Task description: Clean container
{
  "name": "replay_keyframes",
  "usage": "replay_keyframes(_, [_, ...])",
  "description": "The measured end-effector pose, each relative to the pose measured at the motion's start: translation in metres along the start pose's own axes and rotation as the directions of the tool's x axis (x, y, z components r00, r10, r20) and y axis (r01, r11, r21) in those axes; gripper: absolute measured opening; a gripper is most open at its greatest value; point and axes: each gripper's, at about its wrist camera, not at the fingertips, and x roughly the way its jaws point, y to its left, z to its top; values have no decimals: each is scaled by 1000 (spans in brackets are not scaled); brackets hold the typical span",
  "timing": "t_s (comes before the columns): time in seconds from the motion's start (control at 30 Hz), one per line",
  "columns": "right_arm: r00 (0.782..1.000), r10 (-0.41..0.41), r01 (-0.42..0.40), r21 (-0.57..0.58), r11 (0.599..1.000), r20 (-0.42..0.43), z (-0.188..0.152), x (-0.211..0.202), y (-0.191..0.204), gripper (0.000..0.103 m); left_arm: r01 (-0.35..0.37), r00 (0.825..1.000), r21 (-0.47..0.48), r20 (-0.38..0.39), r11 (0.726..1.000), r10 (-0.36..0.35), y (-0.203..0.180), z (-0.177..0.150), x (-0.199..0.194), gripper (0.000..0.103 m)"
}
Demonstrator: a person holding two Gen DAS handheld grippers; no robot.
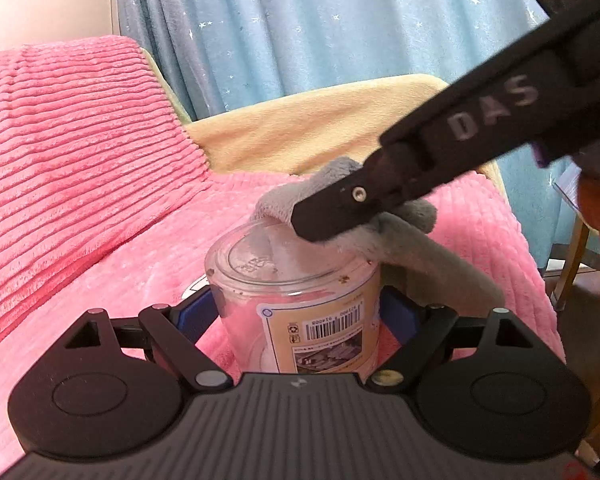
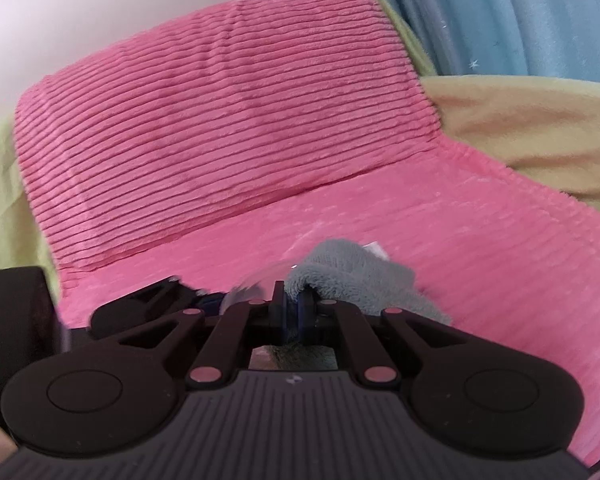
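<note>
Fingers of left gripper [image 1: 300,312] clamp container [image 1: 296,300]; right gripper [image 2: 294,312] pinches grey cloth [image 2: 352,280] over pink blanket [image 2: 480,248].

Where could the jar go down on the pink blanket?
Bare pink blanket lies open between the striped back cushion and the grey cloth, and out toward the yellow fleece. It is crowded near the front: the left tongs clamp the clear jar, and the right tongs press the cloth on its top.
</note>
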Motion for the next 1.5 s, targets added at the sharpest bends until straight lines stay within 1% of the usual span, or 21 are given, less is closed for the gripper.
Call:
replay_keyframes(0.17, [997, 73, -72, 22, 997, -13, -3, 1, 5, 3, 2, 1000, -10, -1, 1000, -2, 5, 1, 2, 87])
replay_keyframes(0.2, [997, 79, -79, 22, 997, -12, -3, 2, 6, 2, 3, 1000, -13, -2, 1000, -3, 6, 0, 1, 87])
replay_keyframes(0.27, [998, 68, -67, 18, 998, -3, -1, 6, 6, 2, 5, 1000, -13, -4, 1000, -5, 6, 0, 1, 87])
replay_keyframes(0.33, [999, 34, -34, 6, 999, 9, 1, 10, 5, 2, 4, 1000, -4, -8, 1000, -4, 5, 1, 2, 87])
replay_keyframes(0.4, [999, -22, 22, 3, 1000, 25, 3, 9, 1, 2, -1, 1000, 17, -11, 1000, 1, 3, 3, 4, 87])
replay_keyframes(0.47, [995, -82, 80, 43, 996, 57, 4, 3, -9, 3, -10, 1000, 50, -14, 999, 11, -2, 4, 4, 87])
replay_keyframes(0.57, [986, -135, 124, 113, 986, 97, 5, -7, -27, 3, -19, 999, 72, -29, 997, 21, -7, 9, 3, 87])
replay_keyframes(0.67, [978, -175, 156, 163, 974, 114, 5, -14, -42, 3, -9, 999, 38, -36, 999, 11, -5, 15, 2, 87])
replay_keyframes(0.77, [968, -216, 186, 214, 959, 128, 6, -21, -57, 3, -2, 999, -25, -41, 1000, 1, -1, 21, 5, 89])
replay_keyframes(0.87, [964, -230, 196, 227, 954, 132, 5, -25, -62, 3, -10, 999, -82, -52, 997, 6, 2, 27, 11, 90])
replay_keyframes(0.93, [963, -235, 201, 230, 952, 134, 3, -28, -64, 3, -32, 997, -80, -70, 996, 26, 1, 30, 17, 88])
replay_keyframes(0.97, [962, -238, 203, 232, 951, 134, 2, -29, -65, 3, -43, 997, -75, -71, 996, 37, 0, 31, 19, 86])
replay_keyframes(1.0, [961, -240, 205, 233, 951, 135, 2, -31, -66, 3, -53, 996, -71, -71, 996, 48, -1, 31, 21, 86])
replay_keyframes(1.03, [961, -243, 207, 235, 950, 136, 1, -32, -68, 3, -56, 997, -77, -64, 995, 51, 0, 33, 24, 86])
replay_keyframes(1.1, [959, -248, 211, 238, 948, 137, -1, -35, -70, 3, -60, 998, -114, -15, 992, 58, 1, 38, 26, 85])
replay_keyframes(1.2, [957, -254, 216, 245, 945, 137, -2, -35, -72, 3, -21, 998, -189, 53, 982, 32, 7, 41, 23, 85])
replay_keyframes(1.23, [958, -252, 213, 247, 945, 138, -2, -34, -71, 3, -19, 999, -188, 46, 982, 28, 8, 40, 24, 85])
replay_keyframes(1.33, [959, -244, 203, 252, 946, 141, -2, -32, -69, 3, -18, 998, -133, -56, 991, 11, 8, 30, 24, 86])
replay_keyframes(1.4, [960, -239, 197, 255, 947, 144, -1, -30, -67, 3, 11, 996, -138, -85, 990, -23, 13, 25, 9, 86])
replay_keyframes(1.47, [961, -233, 190, 255, 948, 149, -1, -27, -62, 3, 45, 992, -174, -105, 984, -64, 22, 25, -9, 86])
replay_keyframes(1.5, [962, -228, 186, 252, 950, 150, -1, -26, -60, 3, 50, 990, -178, -121, 983, -72, 23, 25, -17, 86])
